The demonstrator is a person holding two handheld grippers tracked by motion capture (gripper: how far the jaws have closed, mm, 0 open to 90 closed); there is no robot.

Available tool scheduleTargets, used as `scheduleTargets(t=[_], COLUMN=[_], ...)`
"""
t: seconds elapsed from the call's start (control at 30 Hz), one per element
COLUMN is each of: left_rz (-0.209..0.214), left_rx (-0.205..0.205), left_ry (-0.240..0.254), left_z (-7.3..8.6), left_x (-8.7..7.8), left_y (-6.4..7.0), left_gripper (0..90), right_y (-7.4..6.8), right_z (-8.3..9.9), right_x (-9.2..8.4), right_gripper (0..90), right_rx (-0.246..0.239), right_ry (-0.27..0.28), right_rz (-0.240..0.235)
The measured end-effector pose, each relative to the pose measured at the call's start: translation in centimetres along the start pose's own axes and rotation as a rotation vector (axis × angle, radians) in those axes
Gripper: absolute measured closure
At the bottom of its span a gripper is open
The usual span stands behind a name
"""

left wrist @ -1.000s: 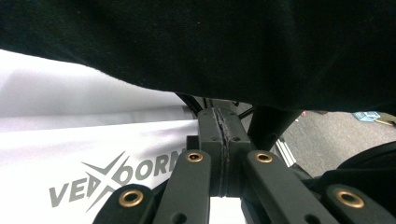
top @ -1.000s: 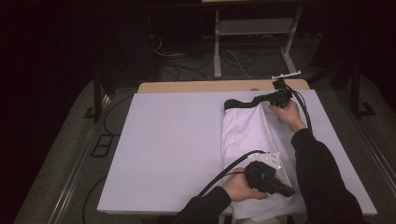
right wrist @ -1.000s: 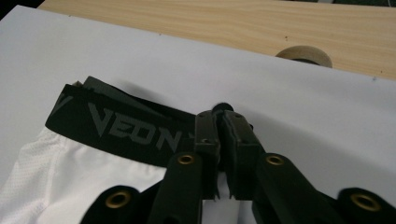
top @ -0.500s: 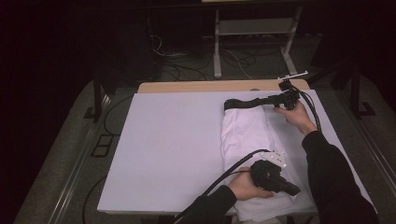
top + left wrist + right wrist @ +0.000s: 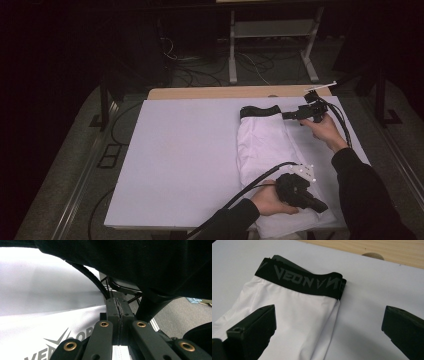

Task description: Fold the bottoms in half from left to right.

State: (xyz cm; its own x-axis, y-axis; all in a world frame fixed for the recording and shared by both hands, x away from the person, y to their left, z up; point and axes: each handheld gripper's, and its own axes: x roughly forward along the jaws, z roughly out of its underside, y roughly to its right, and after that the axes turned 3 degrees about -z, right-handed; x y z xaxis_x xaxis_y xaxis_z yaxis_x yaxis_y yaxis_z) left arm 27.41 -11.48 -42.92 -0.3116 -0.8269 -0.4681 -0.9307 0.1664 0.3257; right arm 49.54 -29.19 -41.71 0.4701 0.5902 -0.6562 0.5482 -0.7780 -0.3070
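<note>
The folded white sports garment with a black printed waistband (image 5: 265, 145) lies on the right part of the white-covered table (image 5: 190, 150), with its band end far from the person and its lower end close to the near table edge. The right gripper (image 5: 295, 114) hovers just beside the band end, its jaws spread wide and holding nothing; in the right gripper view the black elastic waistband (image 5: 302, 280) lies ahead of the jaws, one jaw over the white cloth and the other over the bare cover. The left gripper (image 5: 320, 205) rests at the near end of the garment with its jaws pressed together; in the left gripper view the white cloth (image 5: 50, 337) runs under them, but I cannot tell if a fold is really pinched between. To do the next fold well, I think the right gripper should come down to the corner of the band and take all layers together, while the left one keeps the near end flat, so that the cloth does not slide or open. Around them there is little: a strip of bare wooden tabletop (image 5: 225, 93) lies beyond the right gripper, and a metal stand (image 5: 272, 45) is on the floor behind, well apart. The black cable (image 5: 250, 185) from the left gripper crosses the cover beside the garment and could drag on it.
</note>
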Motion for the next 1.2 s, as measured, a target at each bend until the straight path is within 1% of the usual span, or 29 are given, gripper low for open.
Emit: scheduleTargets(t=[0.23, 0.4, 0.47, 0.63, 0.83, 1.0, 1.1, 1.2], left_rz=[-0.001, -0.001, -0.001, 0.0, 0.006, 0.002, -0.001, 0.004], left_rx=[-0.009, -0.012, -0.008, -0.008, -0.011, -0.017, -0.021, -0.033], left_ry=[-0.015, -0.026, -0.037, -0.044, -0.054, -0.06, -0.064, -0.055], left_z=[0.0, -0.2, -0.2, -0.4, -0.6, -0.6, -0.6, -0.6], left_x=[0.6, 1.0, 1.2, 1.8, 2.5, 2.7, 2.8, 2.9], left_y=[-0.2, -0.4, -0.5, -0.7, -0.8, -1.0, -1.2, -1.2], left_gripper=[88.6, 88.6, 88.6, 88.6, 88.6, 88.4, 88.2, 87.2], right_y=[-0.3, -0.6, -0.8, -1.0, -1.1, -1.0, -0.9, -0.8], right_z=[0.5, 0.7, 0.8, 0.8, 1.0, 1.2, 1.3, 1.3], right_x=[-0.6, -1.2, -1.5, -2.0, -2.2, -2.3, -2.5, -2.5], right_gripper=[0.0, 0.0, 0.0, 0.0, 0.0, 0.0, 0.0, 0.0], right_rx=[-0.009, -0.016, -0.021, -0.029, -0.049, -0.047, -0.045, -0.047], right_ry=[0.012, 0.027, 0.03, 0.041, 0.035, 0.03, 0.038, 0.035], right_rz=[0.006, 0.001, -0.001, -0.001, 0.007, 0.001, 0.002, 0.002])
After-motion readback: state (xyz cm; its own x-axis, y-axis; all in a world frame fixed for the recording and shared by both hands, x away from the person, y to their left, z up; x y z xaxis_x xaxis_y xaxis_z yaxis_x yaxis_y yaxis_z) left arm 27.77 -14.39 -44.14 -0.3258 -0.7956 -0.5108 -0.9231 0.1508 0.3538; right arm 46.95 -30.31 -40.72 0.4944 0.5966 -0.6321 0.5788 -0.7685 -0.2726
